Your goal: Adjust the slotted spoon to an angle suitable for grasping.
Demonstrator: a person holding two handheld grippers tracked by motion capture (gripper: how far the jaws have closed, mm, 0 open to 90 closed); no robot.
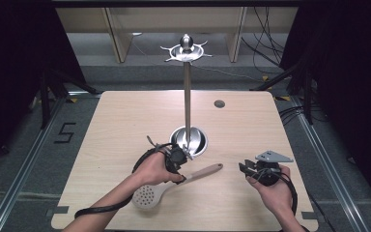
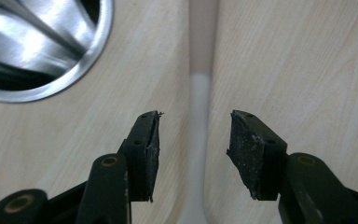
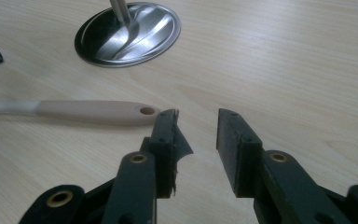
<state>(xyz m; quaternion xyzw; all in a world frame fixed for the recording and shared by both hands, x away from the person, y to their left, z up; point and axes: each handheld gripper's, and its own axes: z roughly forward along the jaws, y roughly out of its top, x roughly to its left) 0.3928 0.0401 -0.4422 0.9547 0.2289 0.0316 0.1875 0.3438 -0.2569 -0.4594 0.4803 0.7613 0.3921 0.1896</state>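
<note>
A pale wooden table carries a tall polished-steel utensil stand, a thin pole rising from a round mirror-bright base to a hooked ring at the top. Just in front of the base lies a slotted spoon with a light-grey perforated bowl and a beige handle, set diagonally, its bowl toward the person and its holed handle end pointing right. The left gripper hangs directly above the spoon's handle, close beside the stand's base; in the left gripper view its jaws stand spread apart with the pale handle running between them, untouched. The right gripper sits well apart to the right, aimed left toward the handle's end; in the right gripper view its jaws are likewise spread and hold nothing.
</note>
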